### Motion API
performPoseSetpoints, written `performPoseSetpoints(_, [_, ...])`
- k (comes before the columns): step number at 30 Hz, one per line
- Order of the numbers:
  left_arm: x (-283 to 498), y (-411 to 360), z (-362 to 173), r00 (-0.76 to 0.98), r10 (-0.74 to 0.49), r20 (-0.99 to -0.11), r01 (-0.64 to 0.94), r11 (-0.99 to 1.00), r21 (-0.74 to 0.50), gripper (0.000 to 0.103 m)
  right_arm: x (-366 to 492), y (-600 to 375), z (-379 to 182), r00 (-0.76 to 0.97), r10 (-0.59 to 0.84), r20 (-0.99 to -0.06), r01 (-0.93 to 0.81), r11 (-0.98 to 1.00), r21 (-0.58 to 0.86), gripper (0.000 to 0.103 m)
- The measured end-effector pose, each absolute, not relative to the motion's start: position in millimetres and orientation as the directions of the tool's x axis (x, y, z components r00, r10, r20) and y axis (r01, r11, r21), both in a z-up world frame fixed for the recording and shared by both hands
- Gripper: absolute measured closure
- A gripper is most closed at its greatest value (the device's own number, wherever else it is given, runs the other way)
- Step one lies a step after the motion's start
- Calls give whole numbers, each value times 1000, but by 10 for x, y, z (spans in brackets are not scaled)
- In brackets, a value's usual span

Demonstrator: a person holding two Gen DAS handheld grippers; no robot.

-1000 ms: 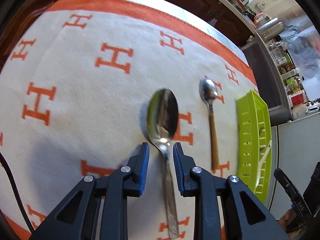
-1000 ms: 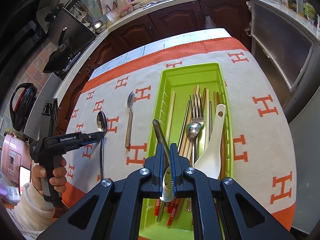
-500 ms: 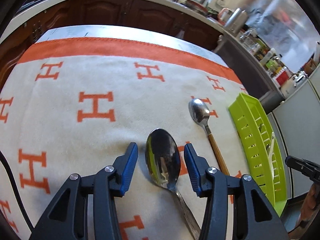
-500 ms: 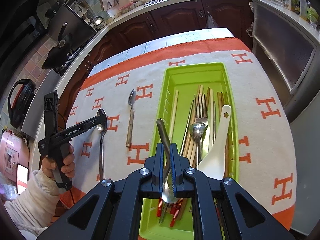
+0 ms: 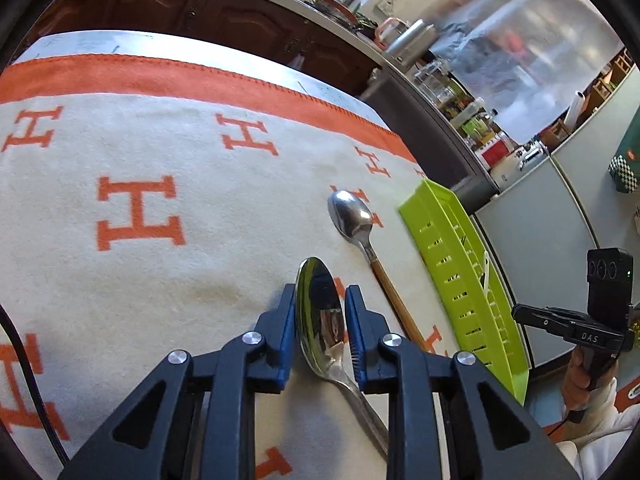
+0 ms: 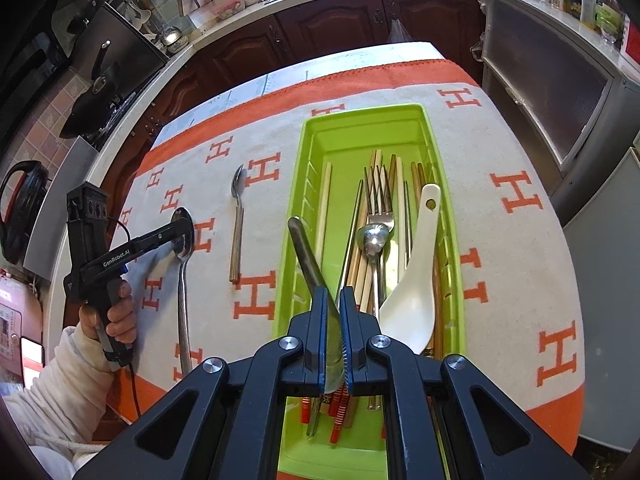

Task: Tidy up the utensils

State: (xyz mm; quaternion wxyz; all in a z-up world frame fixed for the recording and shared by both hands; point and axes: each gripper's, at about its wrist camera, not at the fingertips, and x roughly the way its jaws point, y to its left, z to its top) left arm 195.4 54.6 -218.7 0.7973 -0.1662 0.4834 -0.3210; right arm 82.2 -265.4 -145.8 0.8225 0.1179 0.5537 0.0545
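You had the left gripper (image 5: 320, 316) closing around the large metal spoon's (image 5: 320, 312) bowl; pinching its neck would have gripped surer.

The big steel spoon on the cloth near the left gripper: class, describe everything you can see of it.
The big steel spoon is all shiny metal, with a mirror-bright oval bowl and a long slim handle. It lies flat on the cream cloth patterned with orange H's, left of the wooden-handled spoon. The left gripper straddles its bowl, jaws closing on it.
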Motion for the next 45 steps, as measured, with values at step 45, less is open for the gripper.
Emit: performPoseSetpoints(45, [1426, -648, -1156, 322, -699, -639, 239, 713, -660, 100, -43, -3438, -1006, 556, 277, -783, 161, 889, 429, 97])
